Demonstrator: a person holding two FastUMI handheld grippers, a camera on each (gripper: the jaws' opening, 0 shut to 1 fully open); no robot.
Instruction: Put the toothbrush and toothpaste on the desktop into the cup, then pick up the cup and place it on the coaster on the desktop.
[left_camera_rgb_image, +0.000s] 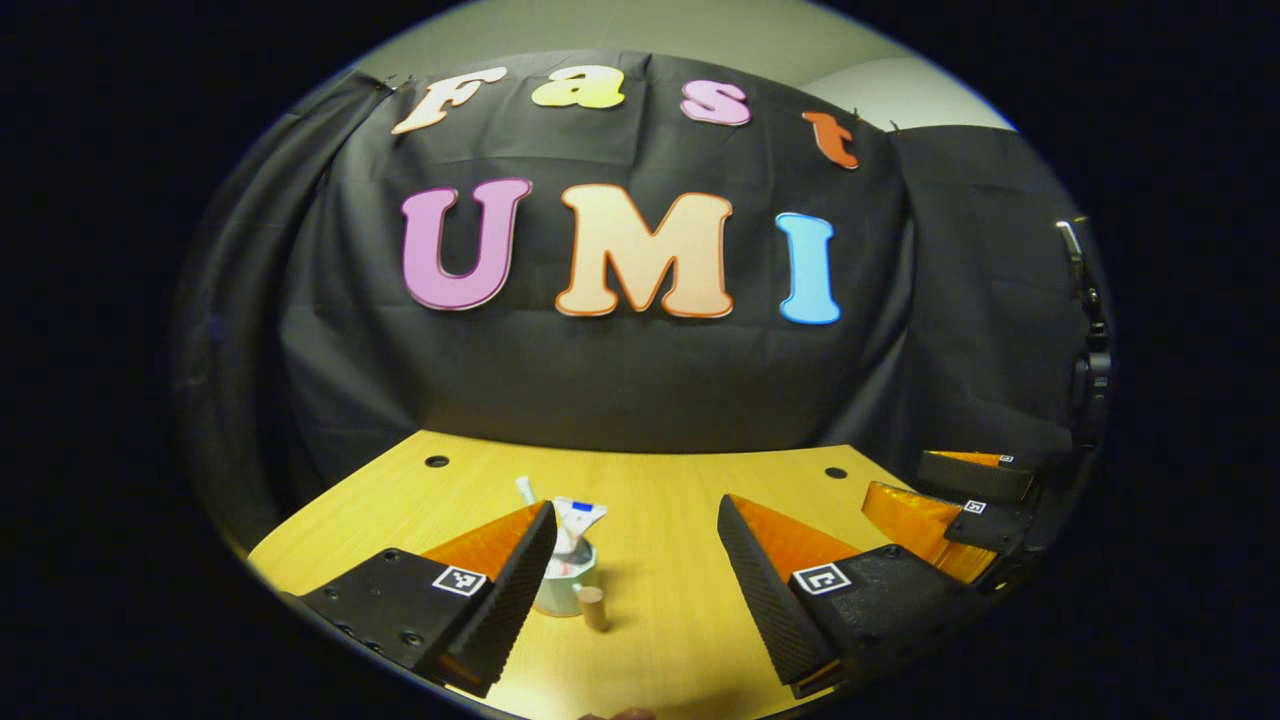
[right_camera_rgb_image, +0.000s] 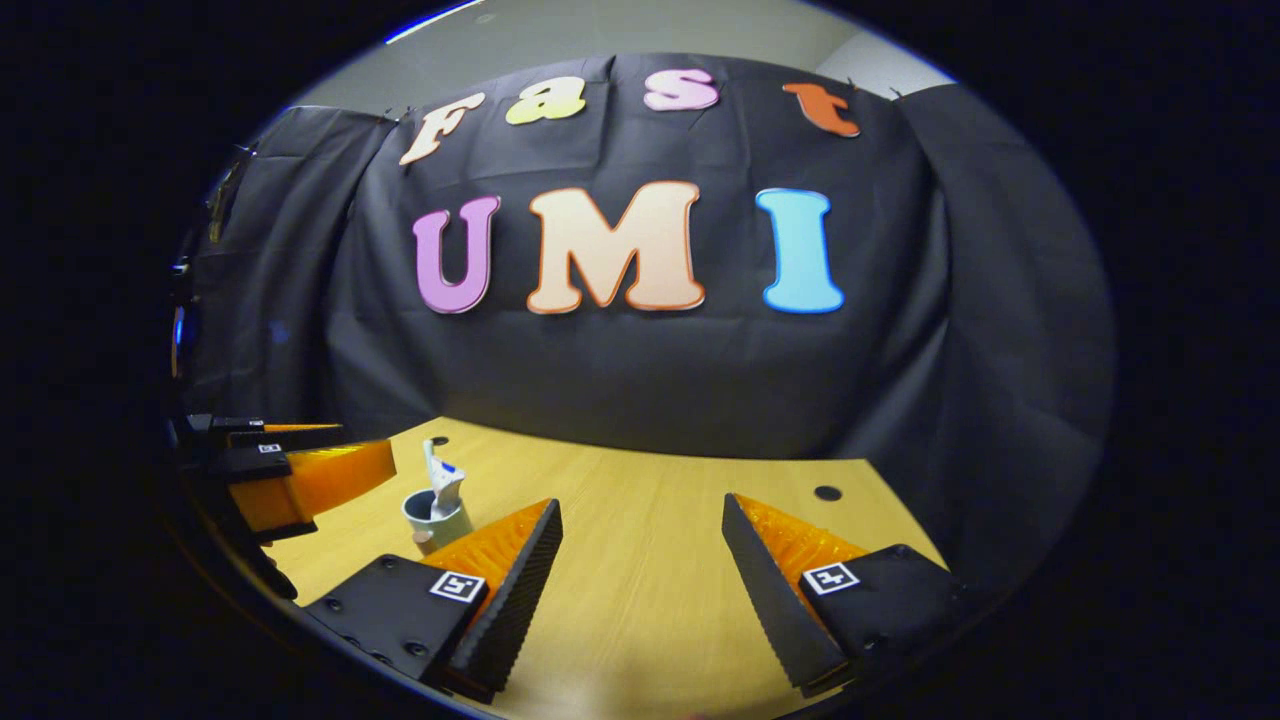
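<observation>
The cup (left_camera_rgb_image: 566, 585) with toothbrush (left_camera_rgb_image: 525, 489) and toothpaste (left_camera_rgb_image: 577, 522) upright inside stands on the counter (left_camera_rgb_image: 660, 520), just ahead of the left gripper (left_camera_rgb_image: 637, 575); both grippers, right gripper (right_camera_rgb_image: 640, 575) too, have fingers apart, holding nothing

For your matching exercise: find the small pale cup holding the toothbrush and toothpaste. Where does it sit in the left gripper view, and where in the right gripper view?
Left gripper view: the small pale cup stands low, left of centre, partly behind that gripper's left finger.
Right gripper view: the cup stands lower left, beyond that gripper's left finger.
Shared landmark: the white toothpaste tube with a blue patch sticking out of the cup.
</observation>
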